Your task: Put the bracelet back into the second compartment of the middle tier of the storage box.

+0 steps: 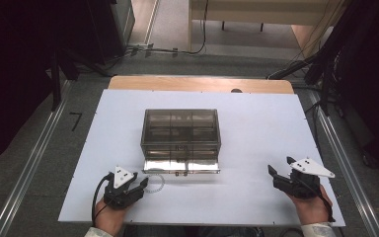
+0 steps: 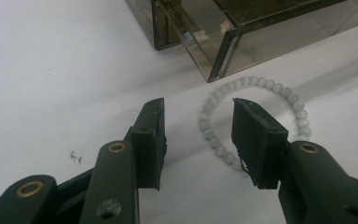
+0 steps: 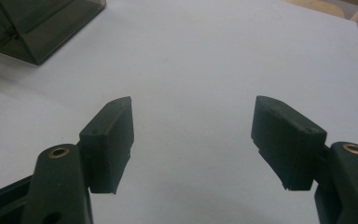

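Observation:
A smoky transparent drawer box [image 1: 181,132] stands mid-table with its lowest drawer [image 1: 181,166] pulled out toward me. A pale green bead bracelet [image 2: 261,85] lies flat on the white board just in front of the drawer's corner [image 2: 213,65]; from above the bracelet [image 1: 156,184] is faint. My left gripper [image 2: 198,108] is open, low over the board, its right jaw overlapping the bracelet's near side, nothing clamped. From above, the left gripper [image 1: 139,180] sits beside the bracelet. My right gripper [image 3: 193,105] is open over bare board, also seen in the high view [image 1: 279,166], well right of the box [image 3: 37,28].
The white board [image 1: 256,123] covers a wooden table [image 1: 197,83]. A tiny metal bit [image 2: 75,157] lies on the board left of my left jaws. Dark equipment and cables surround the table on the floor.

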